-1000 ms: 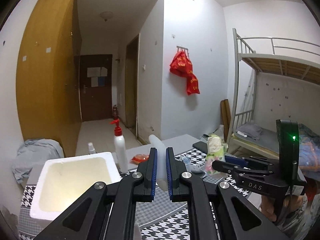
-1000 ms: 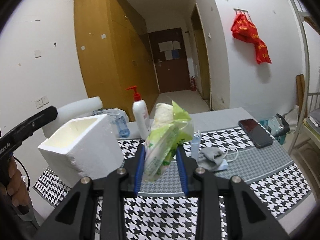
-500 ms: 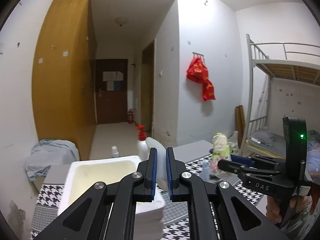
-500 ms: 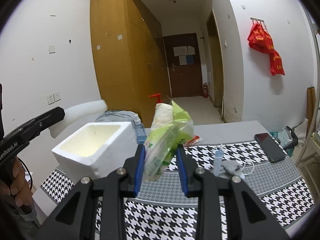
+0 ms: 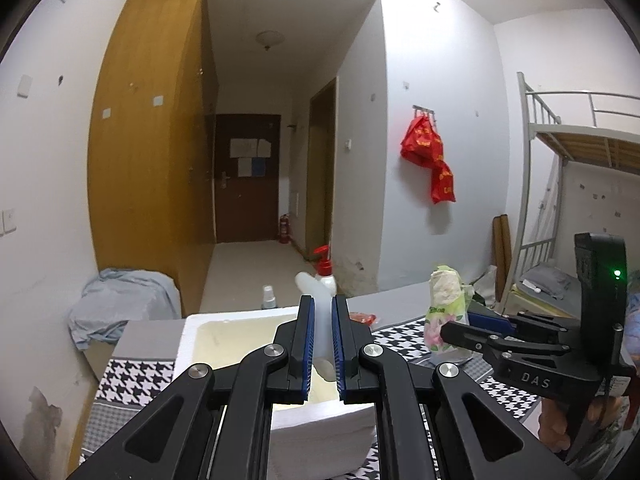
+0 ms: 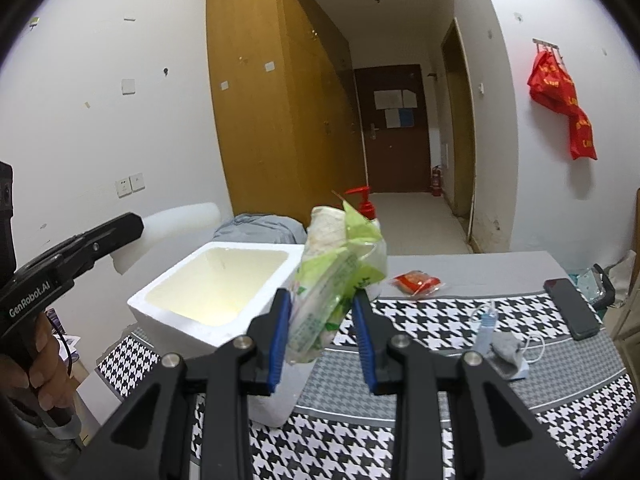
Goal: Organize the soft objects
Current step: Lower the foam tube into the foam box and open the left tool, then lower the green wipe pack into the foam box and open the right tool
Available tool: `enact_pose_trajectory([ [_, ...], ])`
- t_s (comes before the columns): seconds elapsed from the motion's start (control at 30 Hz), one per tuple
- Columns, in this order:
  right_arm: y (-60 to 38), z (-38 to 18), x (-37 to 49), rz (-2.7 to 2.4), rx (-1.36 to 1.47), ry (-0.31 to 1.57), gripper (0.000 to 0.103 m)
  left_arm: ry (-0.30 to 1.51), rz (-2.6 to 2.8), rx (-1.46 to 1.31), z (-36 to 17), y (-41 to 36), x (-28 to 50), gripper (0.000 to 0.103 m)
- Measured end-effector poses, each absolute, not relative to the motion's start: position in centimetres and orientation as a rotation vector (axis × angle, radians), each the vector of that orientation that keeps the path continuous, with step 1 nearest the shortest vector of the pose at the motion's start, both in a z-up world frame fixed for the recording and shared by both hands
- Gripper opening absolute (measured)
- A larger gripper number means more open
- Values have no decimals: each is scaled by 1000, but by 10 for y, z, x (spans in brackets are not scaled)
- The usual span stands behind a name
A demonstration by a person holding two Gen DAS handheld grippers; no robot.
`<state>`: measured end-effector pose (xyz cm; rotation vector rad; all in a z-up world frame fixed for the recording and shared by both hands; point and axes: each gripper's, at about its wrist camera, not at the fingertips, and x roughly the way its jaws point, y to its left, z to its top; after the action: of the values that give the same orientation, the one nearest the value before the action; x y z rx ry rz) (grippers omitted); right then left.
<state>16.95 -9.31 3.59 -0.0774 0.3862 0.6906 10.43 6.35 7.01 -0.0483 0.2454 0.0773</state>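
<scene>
My left gripper (image 5: 322,304) is shut on a white foam roll (image 5: 320,320) that sticks out forward between the blue pads, over the open white foam box (image 5: 224,334). From the right wrist view, the same left gripper (image 6: 136,224) holds the white foam roll (image 6: 180,218) at the left, above and beyond the box (image 6: 172,308). My right gripper (image 6: 320,296) is shut on a green tissue pack (image 6: 336,276), held upright just right of the box. In the left wrist view the right gripper (image 5: 452,330) and the tissue pack (image 5: 446,308) show at the right.
The box stands on a houndstooth tablecloth (image 6: 440,312). Behind it is a red-pump bottle (image 5: 325,276). A red packet (image 6: 416,282), a small bottle (image 6: 486,320), a grey sock (image 6: 506,346) and a phone (image 6: 570,308) lie to the right. A grey cloth heap (image 5: 120,300) sits far left.
Both grippers have swung left with their loads. The foam box has come from the lower left to directly under the left gripper, and nearer to the tissue pack.
</scene>
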Motion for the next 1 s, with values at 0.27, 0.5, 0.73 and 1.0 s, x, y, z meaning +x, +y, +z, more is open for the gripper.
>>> enact_pose_trajectory([
  [0.27, -82, 34, 169, 699, -98, 395, 35, 300, 85, -79, 61, 80, 120, 10],
  [0.5, -77, 34, 172, 687, -104, 402, 35, 328, 79, -102, 53, 91, 127, 10],
  [0.73, -73, 32, 173, 675, -112, 405, 35, 352, 94, -110, 50, 100, 136, 31],
  [1.0, -66, 31, 173, 673, -126, 406, 35, 284, 174, -128, 56, 110, 117, 102],
])
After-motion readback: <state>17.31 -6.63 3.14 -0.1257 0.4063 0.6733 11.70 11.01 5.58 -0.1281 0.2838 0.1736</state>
